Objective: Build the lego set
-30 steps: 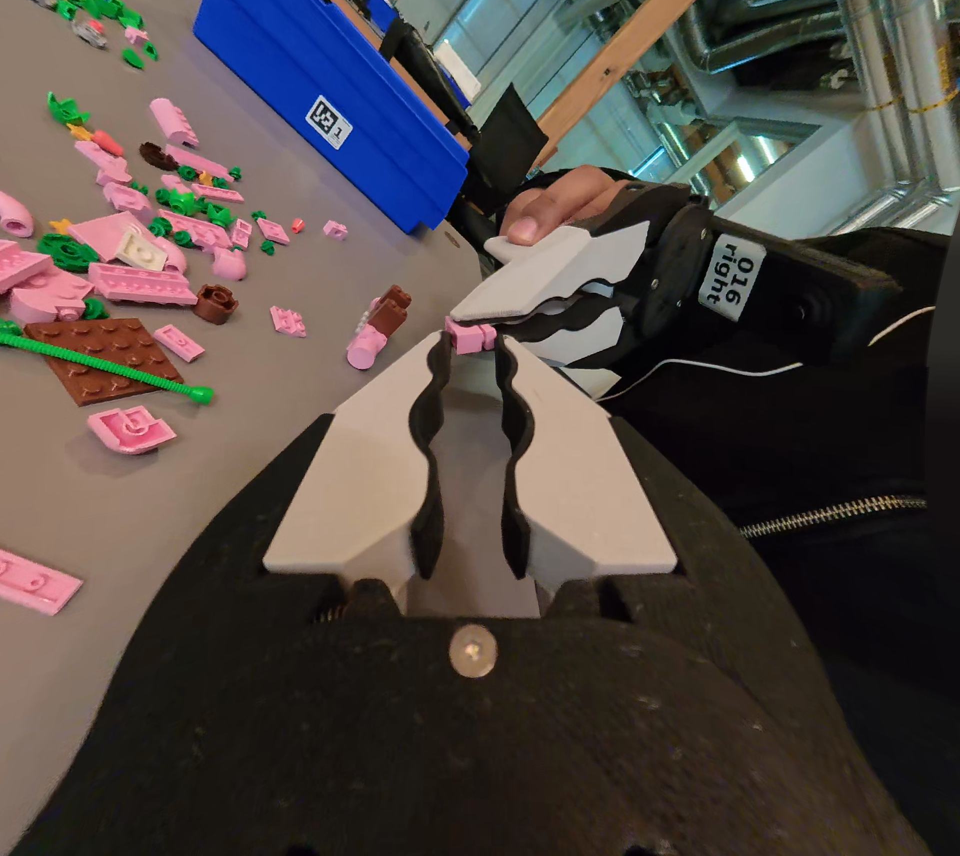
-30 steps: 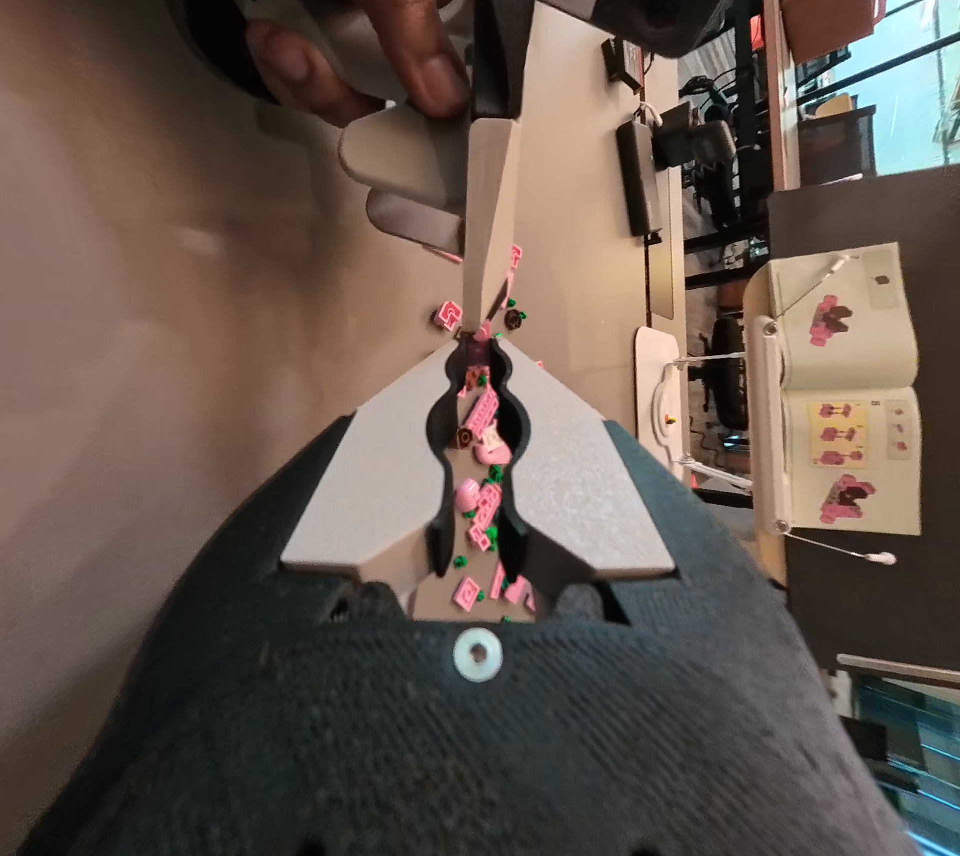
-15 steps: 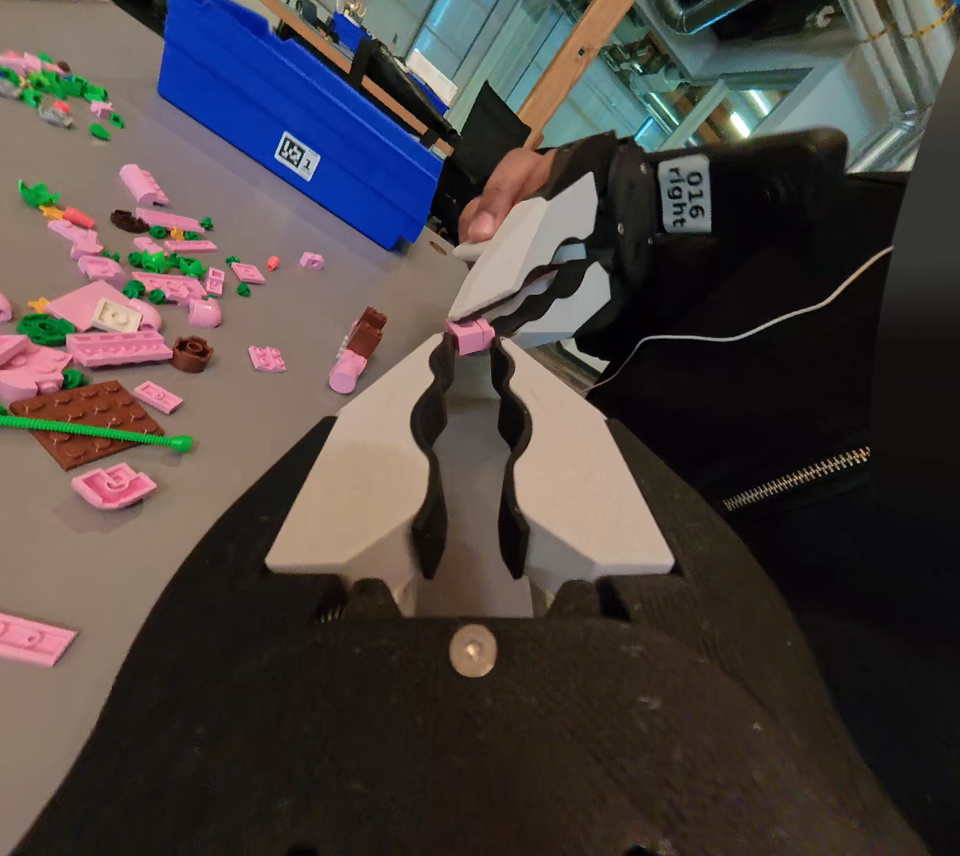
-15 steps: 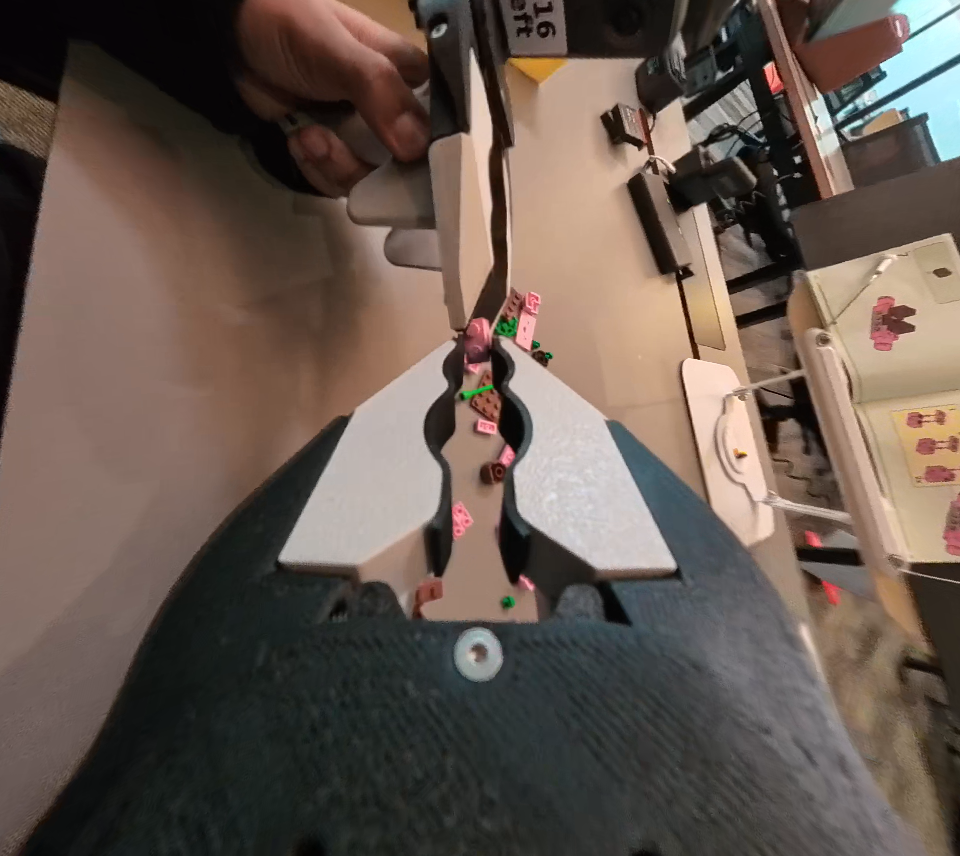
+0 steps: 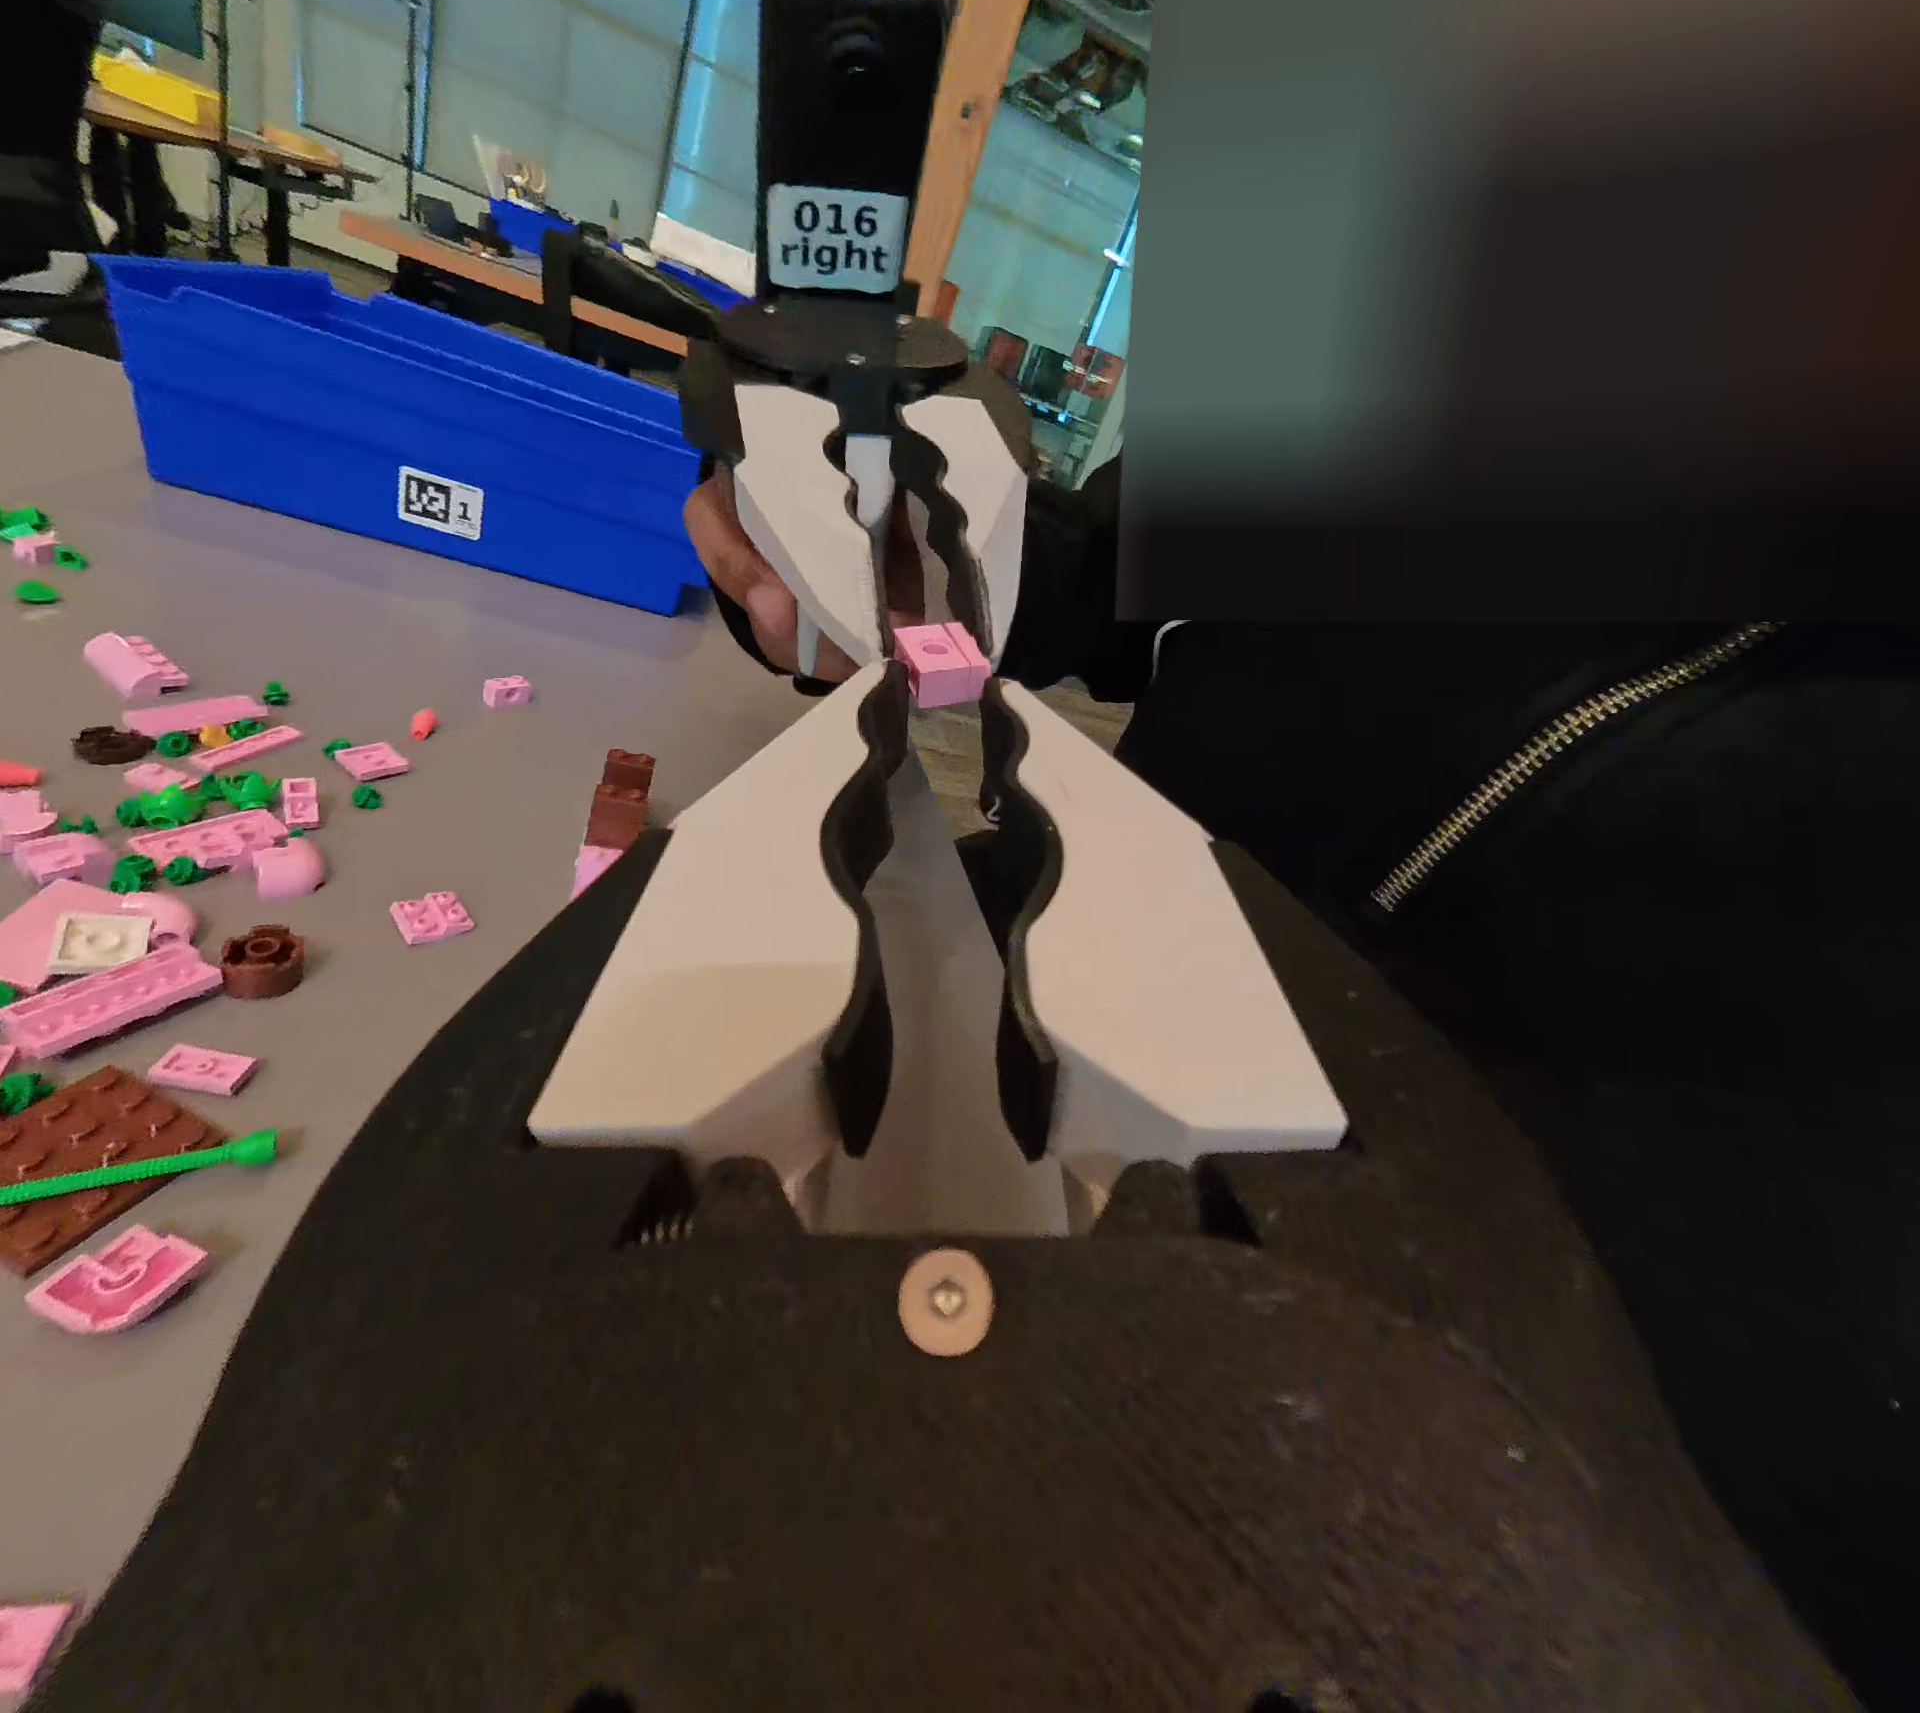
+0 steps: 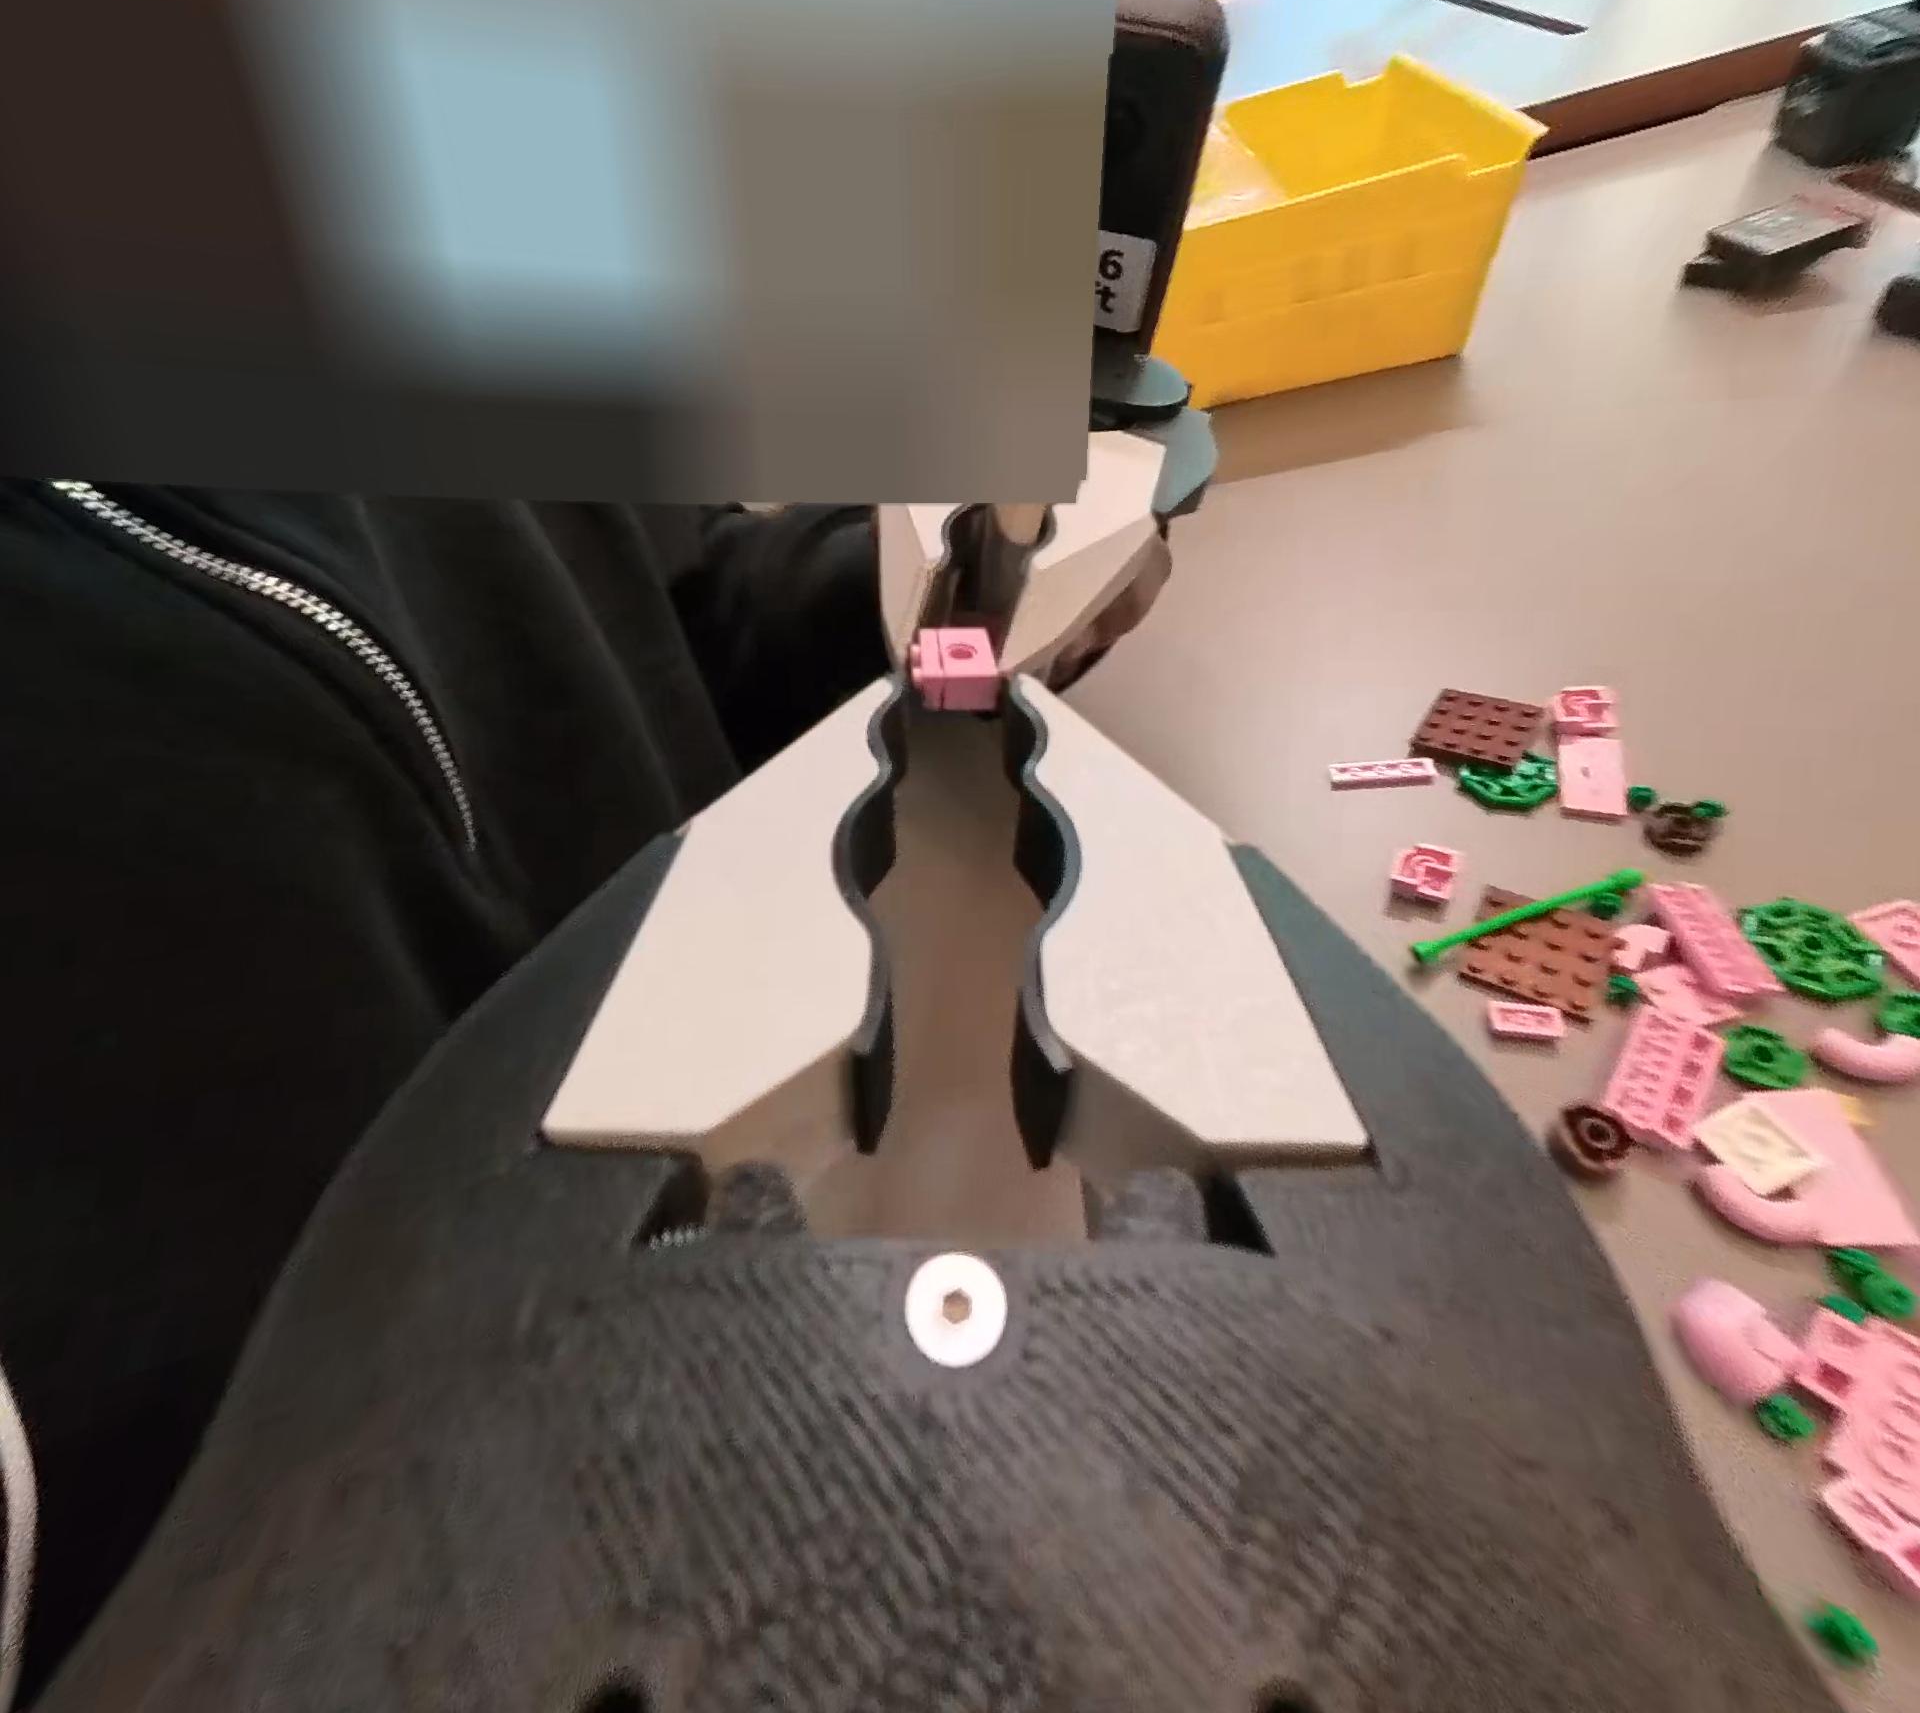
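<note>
**Two grippers meet tip to tip on one small pink brick**

The left gripper (image 5: 935, 676) and the right gripper (image 6: 951, 689) face each other above the near edge of the grey table (image 5: 582, 635), in front of a person in a black zipped jacket (image 5: 1558, 832). A small pink brick (image 5: 938, 666) sits between their tips, held off the table. In the left wrist view the left gripper's jaws stand narrowly apart and pinch the brick's lower part. The right gripper's jaws come down from above and close on the same brick; in the right wrist view the brick (image 6: 958, 668) fills the narrow gap at its tips. Loose pink, green and brown pieces (image 5: 197, 842) lie scattered on the table to the left, with a blue bin (image 5: 312, 416) beyond them. A yellow bin (image 6: 1351, 229) stands farther off on the table.
</note>
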Tool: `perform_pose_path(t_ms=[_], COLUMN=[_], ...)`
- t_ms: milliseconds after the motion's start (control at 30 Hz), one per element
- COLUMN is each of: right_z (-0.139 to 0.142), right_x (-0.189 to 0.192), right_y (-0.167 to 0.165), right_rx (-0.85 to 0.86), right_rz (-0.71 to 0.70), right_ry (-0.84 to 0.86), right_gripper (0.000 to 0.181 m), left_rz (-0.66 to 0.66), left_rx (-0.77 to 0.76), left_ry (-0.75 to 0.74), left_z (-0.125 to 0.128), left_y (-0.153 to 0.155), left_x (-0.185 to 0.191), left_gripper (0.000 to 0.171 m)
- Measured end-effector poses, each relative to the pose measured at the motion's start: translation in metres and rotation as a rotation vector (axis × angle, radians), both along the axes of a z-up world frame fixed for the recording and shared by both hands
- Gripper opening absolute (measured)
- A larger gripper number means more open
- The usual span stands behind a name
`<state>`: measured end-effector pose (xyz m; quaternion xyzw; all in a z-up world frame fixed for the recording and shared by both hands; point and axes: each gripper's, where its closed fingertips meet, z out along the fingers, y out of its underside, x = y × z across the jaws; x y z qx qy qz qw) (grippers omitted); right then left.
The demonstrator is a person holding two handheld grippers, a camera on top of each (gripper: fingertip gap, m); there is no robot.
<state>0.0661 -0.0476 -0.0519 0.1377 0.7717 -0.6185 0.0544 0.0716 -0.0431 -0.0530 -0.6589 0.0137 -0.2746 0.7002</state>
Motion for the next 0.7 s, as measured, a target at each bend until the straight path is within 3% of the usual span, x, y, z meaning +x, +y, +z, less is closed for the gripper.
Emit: perform_pose_path(t_ms=[400, 700], right_z=[0.0001, -0.0028], right_x=[0.0097, 0.0083], right_y=[0.0, 0.0001], right_rx=[-0.035, -0.016], right_rz=[0.074, 0.053], right_ry=[-0.061, 0.011], right_gripper=[0.02, 0.013], left_rz=[-0.028, -0.026], left_rx=[-0.008, -0.003], left_ry=[0.038, 0.032], left_z=[-0.0014, -0.0004], left_y=[0.0004, 0.0001], left_x=[0.0085, 0.0078], left_gripper=[0.011, 0.011])
